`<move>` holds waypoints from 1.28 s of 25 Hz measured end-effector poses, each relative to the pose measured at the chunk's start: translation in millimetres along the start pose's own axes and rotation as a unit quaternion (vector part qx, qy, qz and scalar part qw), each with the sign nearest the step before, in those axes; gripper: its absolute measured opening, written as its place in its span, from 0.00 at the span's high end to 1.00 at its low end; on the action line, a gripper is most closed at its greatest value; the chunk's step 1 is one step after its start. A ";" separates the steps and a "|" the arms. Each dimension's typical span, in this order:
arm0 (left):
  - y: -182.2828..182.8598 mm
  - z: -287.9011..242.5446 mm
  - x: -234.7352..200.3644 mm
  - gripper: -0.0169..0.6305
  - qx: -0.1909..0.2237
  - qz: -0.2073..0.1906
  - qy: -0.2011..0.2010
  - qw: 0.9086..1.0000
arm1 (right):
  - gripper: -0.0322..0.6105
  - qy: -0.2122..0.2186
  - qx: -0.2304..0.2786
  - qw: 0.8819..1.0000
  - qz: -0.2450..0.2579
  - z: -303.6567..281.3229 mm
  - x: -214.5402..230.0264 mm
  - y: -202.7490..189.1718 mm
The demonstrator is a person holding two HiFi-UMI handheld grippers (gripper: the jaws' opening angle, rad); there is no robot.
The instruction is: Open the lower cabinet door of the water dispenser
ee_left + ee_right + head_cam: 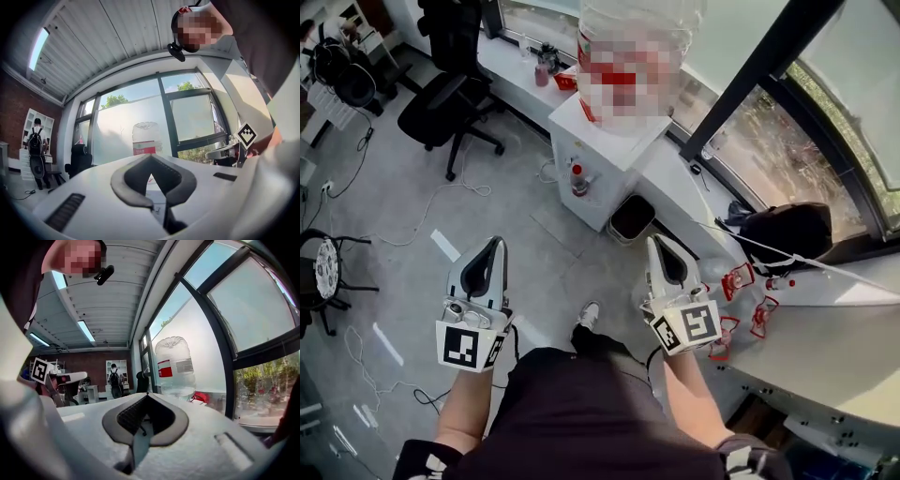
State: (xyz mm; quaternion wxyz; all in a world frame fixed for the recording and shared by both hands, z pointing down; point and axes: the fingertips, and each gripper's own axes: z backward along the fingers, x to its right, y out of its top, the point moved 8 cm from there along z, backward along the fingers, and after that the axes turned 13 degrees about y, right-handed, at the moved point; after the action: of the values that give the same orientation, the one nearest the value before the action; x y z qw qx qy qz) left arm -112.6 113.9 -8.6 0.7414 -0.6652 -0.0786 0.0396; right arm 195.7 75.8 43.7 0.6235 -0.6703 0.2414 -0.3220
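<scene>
Water bottle (637,19) top cut off by head view's upper edge, water dispenser (602,176) body hidden behind left gripper (151,157) and right gripper (147,395) in their own views

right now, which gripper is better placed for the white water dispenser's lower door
Left, probably: white water dispenser turns its taps toward the left gripper; a black bin stands before the right gripper.

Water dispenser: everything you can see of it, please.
White box-shaped water dispenser, plastic-looking, upright on the grey floor against the white window ledge. A large clear bottle with a red label sits on top. A red tap shows on its front. A black bin stands beside it. Lower door can't be made out from above.
</scene>
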 end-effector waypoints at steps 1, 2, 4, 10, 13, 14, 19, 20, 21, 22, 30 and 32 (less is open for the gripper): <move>-0.4 -8.4 1.2 0.96 -0.001 -0.002 0.004 1.000 | 0.94 0.006 0.000 1.000 0.000 -5.7 9.2 0.3; -0.7 -16.1 1.9 0.96 -0.002 -0.004 0.008 1.000 | 0.94 0.011 -0.001 1.000 0.000 -11.1 17.2 0.7; -0.7 -28.5 2.4 0.96 -0.004 -0.007 0.012 1.000 | 0.94 0.017 -0.001 1.000 -0.002 -20.2 28.8 1.8; -4.1 -52.2 -4.7 0.96 -0.007 -0.005 0.009 1.000 | 0.94 0.021 -0.011 1.000 -0.010 -38.2 39.5 1.3; -10.3 -64.9 -12.2 0.96 -0.005 0.002 -0.002 1.000 | 0.94 0.015 -0.017 1.000 -0.007 -48.3 40.3 -0.6; -12.6 -69.8 -14.6 0.96 -0.004 0.005 -0.007 1.000 | 0.94 0.009 -0.018 1.000 -0.005 -51.6 41.2 -0.4; -12.5 -93.5 -32.6 0.96 0.008 0.004 -0.033 0.999 | 0.94 -0.020 -0.028 0.999 -0.001 -67.3 39.2 0.2; -13.0 -97.2 -37.8 0.96 0.010 0.003 -0.036 0.999 | 0.94 -0.022 -0.033 0.999 0.001 -72.0 37.9 -0.9; -14.8 -100.4 -43.0 0.96 0.010 0.003 -0.039 0.999 | 0.94 -0.024 -0.037 0.999 0.002 -76.5 36.7 -2.2; -17.5 -103.5 -47.9 0.96 0.010 0.002 -0.043 0.999 | 0.94 -0.026 -0.042 0.999 0.004 -81.0 35.7 -3.7; -62.5 -146.8 -71.9 0.96 0.006 0.025 -0.092 0.995 | 0.94 -0.037 -0.070 0.997 0.025 -123.5 41.8 -26.9; -82.8 -153.6 -73.6 0.96 -0.002 0.038 -0.105 0.994 | 0.94 -0.036 -0.078 0.996 0.024 -131.9 42.8 -41.7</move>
State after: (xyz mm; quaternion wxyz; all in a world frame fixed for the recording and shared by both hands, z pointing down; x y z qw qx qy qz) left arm -162.8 -57.8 53.2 0.7255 -0.6617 -0.1307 0.1369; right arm 124.8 -40.6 92.7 0.5849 -0.7221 0.2598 -0.2627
